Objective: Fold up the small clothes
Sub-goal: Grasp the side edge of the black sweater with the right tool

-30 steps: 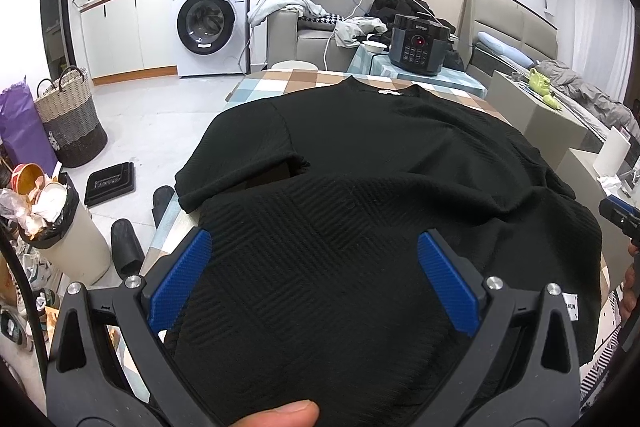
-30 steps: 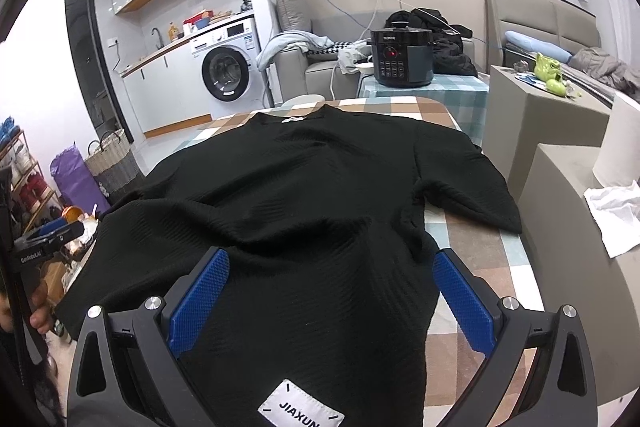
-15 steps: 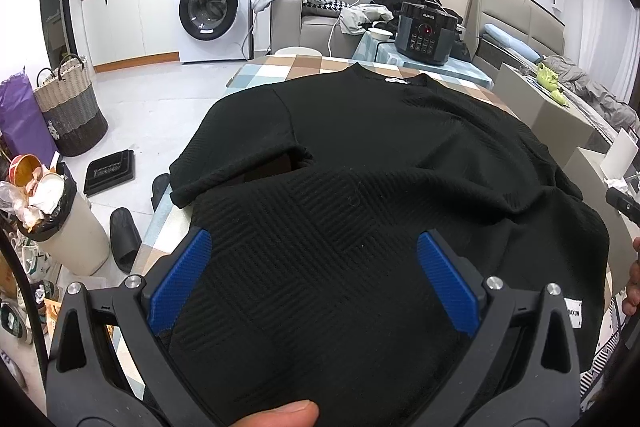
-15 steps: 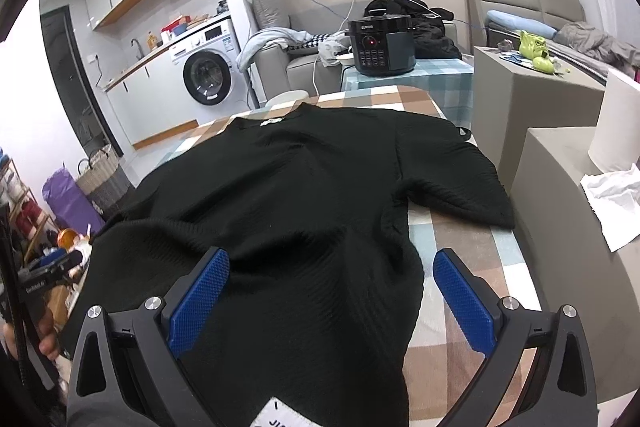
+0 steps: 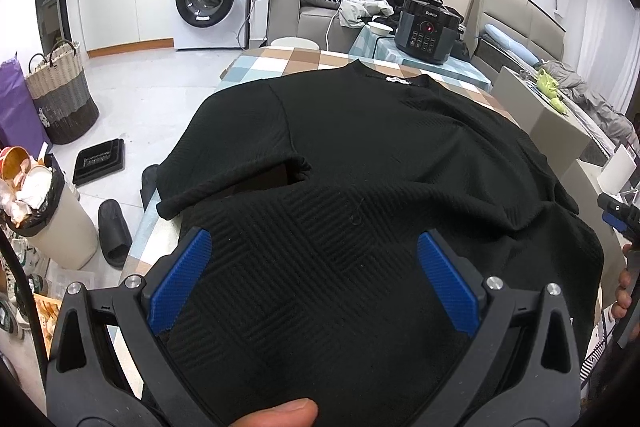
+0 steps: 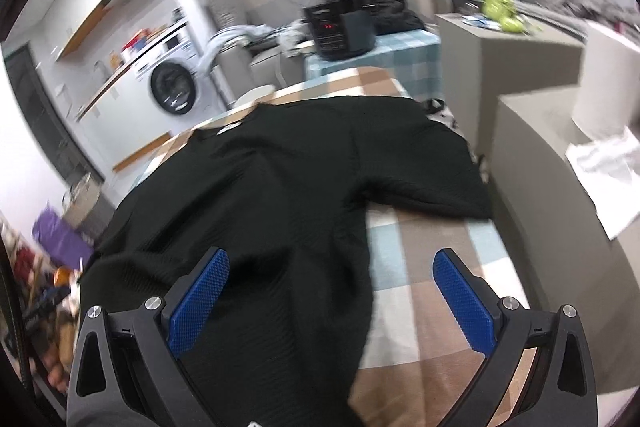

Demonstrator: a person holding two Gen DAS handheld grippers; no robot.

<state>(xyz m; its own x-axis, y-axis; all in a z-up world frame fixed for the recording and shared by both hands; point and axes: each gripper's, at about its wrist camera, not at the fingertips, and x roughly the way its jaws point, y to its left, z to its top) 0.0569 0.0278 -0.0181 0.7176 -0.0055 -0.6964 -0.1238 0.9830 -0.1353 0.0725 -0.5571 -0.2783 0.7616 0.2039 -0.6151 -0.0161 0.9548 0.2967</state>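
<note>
You are looking at one black textured knit T-shirt (image 5: 360, 155) on one checked tablecloth (image 6: 432, 267). You are holding two blue-padded grippers, left (image 5: 314, 277) and right (image 6: 332, 291).

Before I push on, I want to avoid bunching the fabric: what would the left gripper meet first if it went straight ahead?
The left gripper, open, would most likely meet the black shirt itself: the textured cloth fills the gap between its fingers and lies ahead across the checked table. Depth is unclear.

left hand-held gripper (image 5: 314, 269) agape, right hand-held gripper (image 6: 332, 287) too — level
</note>
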